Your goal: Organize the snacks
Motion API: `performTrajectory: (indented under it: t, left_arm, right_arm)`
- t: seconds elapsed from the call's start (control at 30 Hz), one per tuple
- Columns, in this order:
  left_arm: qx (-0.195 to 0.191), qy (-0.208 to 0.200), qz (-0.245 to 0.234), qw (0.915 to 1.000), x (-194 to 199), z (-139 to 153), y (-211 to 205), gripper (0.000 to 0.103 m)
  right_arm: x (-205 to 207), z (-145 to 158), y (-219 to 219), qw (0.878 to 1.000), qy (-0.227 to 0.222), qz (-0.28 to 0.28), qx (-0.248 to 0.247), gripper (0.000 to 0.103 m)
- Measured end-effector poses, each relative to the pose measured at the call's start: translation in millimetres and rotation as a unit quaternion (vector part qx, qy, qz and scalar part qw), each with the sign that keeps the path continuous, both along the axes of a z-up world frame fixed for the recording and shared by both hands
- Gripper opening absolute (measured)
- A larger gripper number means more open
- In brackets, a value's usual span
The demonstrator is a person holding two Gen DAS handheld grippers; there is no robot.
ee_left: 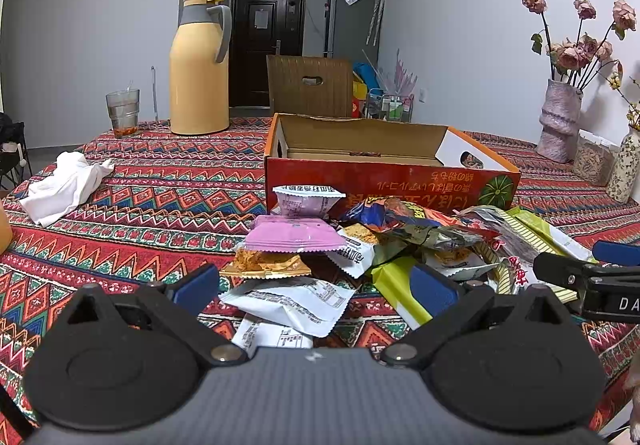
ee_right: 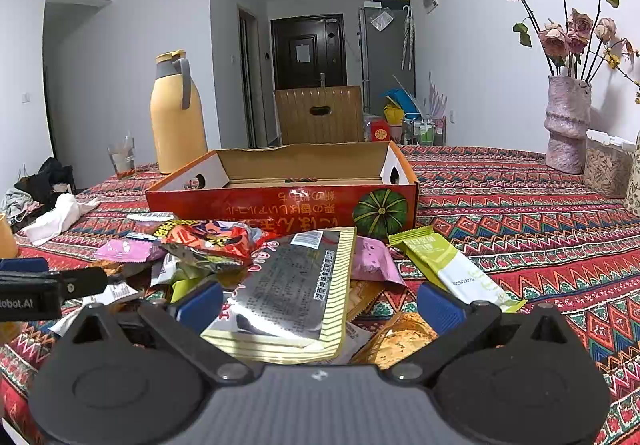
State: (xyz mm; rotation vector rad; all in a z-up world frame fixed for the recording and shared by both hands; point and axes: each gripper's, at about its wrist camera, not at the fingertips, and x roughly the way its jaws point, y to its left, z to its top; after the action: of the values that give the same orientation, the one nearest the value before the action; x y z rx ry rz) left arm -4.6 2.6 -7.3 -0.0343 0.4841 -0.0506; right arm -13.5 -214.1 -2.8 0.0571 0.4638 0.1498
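Crinkling foil snack packets (ee_left: 296,241), cardboard box (ee_right: 280,201)

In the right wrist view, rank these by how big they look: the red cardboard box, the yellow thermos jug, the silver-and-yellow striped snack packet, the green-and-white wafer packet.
Largest to smallest as they look:
1. Red cardboard box
2. Silver-and-yellow striped snack packet, though it lies nearest the camera, which inflates it
3. Yellow thermos jug, farther off, so probably bigger in reality
4. Green-and-white wafer packet

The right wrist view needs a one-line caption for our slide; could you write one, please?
Open right gripper poised over a silver snack packet in the pile before the red cardboard box.
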Motion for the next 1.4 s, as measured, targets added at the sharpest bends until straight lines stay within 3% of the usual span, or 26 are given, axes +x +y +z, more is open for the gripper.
performTrajectory:
  t: [0.3,0.57,0.9,1.13,1.23,1.4]
  left_arm:
    - [-0.002,0.002,-0.001,1.0000,2.0,1.1,-0.3,0.103]
    - [-0.004,0.012,0.009,0.9999,8.6,2.7,0.7,0.103]
    - [0.007,0.020,0.030,0.9993,14.0,3.9,-0.6,0.103]
    - [0.011,0.030,0.043,0.9986,20.6,3.1,-2.2,0.103]
    - [0.012,0.035,0.046,0.9983,22.5,1.7,-2.3,0.103]
    - [0.010,0.037,0.048,0.9981,24.6,0.2,-1.0,0.103]
  right_arm:
    - [1.4,0.3,-8.9,1.000,0.002,-0.003,0.000,0.103]
    - [19.1,8.9,-49.0,0.999,0.006,-0.026,-0.021,0.103]
    - [95.5,-8.5,-80.8,0.994,0.096,-0.020,-0.057,0.078]
    - [127.0,-24.2,-87.8,0.991,0.127,-0.010,-0.045,0.077]
    - [136.8,-30.3,-90.7,0.989,0.143,-0.006,-0.037,0.068]
    - [138.0,-30.5,-92.8,0.989,0.142,-0.003,-0.045,0.066]
